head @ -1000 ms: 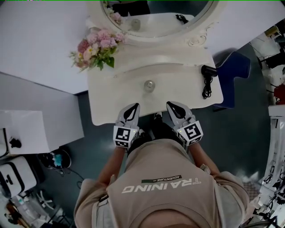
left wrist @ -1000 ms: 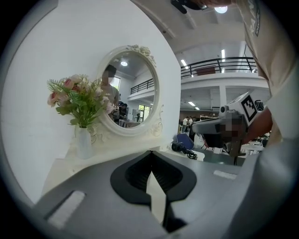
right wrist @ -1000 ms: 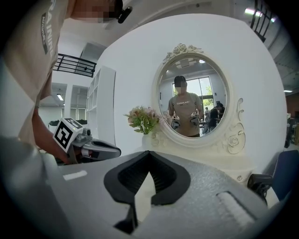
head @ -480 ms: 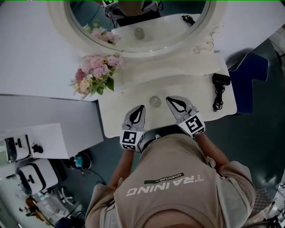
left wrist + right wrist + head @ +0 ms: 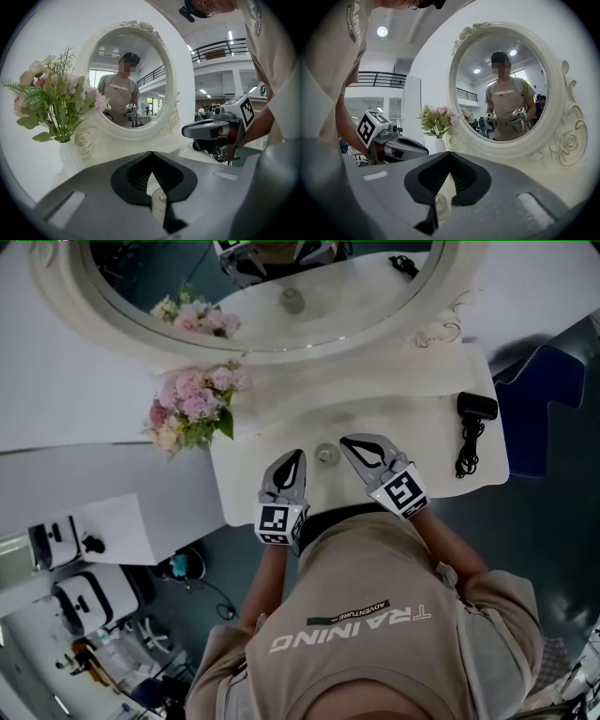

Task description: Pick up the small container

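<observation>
The small container point(image 5: 326, 454), a clear little jar with a round lid, stands on the white dressing table point(image 5: 422, 432) near its front edge. It lies between my two grippers and touches neither. My left gripper point(image 5: 298, 455) is just left of it, jaws shut and empty. My right gripper point(image 5: 345, 440) is just right of it, also shut and empty. In the left gripper view the container point(image 5: 159, 200) shows low through the gap under the closed tips point(image 5: 151, 153). It shows the same way in the right gripper view, the container point(image 5: 440, 206) below the tips point(image 5: 448, 153).
A vase of pink flowers point(image 5: 192, 404) stands at the table's left back corner. The oval mirror point(image 5: 281, 296) rises behind. A black hair dryer point(image 5: 476, 407) with its cord lies at the right end. A blue seat point(image 5: 539, 390) is beyond the table's right side.
Both grippers have come forward from the table's front edge to either side of the container. Their jaws stayed shut.
</observation>
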`<state>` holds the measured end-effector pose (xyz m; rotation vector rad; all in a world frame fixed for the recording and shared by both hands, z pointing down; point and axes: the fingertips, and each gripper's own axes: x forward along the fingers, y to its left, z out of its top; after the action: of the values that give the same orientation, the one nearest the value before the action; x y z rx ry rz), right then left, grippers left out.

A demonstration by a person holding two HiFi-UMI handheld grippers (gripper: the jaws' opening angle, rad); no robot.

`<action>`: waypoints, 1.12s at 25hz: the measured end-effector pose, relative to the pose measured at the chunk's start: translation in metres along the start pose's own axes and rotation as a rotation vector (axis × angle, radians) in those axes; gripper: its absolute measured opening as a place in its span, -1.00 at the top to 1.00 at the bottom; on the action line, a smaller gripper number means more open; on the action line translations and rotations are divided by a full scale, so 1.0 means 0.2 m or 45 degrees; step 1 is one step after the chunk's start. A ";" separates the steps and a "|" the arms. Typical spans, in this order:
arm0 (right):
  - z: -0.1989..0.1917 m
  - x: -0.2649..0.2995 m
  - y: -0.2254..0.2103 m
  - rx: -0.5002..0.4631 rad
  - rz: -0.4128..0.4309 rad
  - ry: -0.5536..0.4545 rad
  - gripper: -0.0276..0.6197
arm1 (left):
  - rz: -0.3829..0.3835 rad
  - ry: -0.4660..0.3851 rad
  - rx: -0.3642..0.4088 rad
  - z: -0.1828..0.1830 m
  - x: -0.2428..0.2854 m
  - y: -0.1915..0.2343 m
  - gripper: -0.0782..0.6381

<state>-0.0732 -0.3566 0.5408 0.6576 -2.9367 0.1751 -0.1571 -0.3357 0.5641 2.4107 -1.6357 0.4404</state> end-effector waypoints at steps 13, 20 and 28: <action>-0.02 0.00 -0.02 0.035 -0.095 0.061 0.91 | -0.229 0.099 0.045 -0.22 0.12 -0.02 0.57; -0.10 -0.03 -0.02 0.058 -0.176 0.144 0.91 | -0.409 0.187 0.100 -0.40 0.18 -0.08 -0.09; -0.13 -0.09 -0.01 0.085 -0.277 0.180 0.91 | -0.567 0.285 0.194 -0.61 0.24 -0.16 -0.25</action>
<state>-0.0548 -0.3471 0.5631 0.9277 -2.7112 0.2854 -0.1268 -0.3264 0.6952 2.6176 -0.9687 0.7390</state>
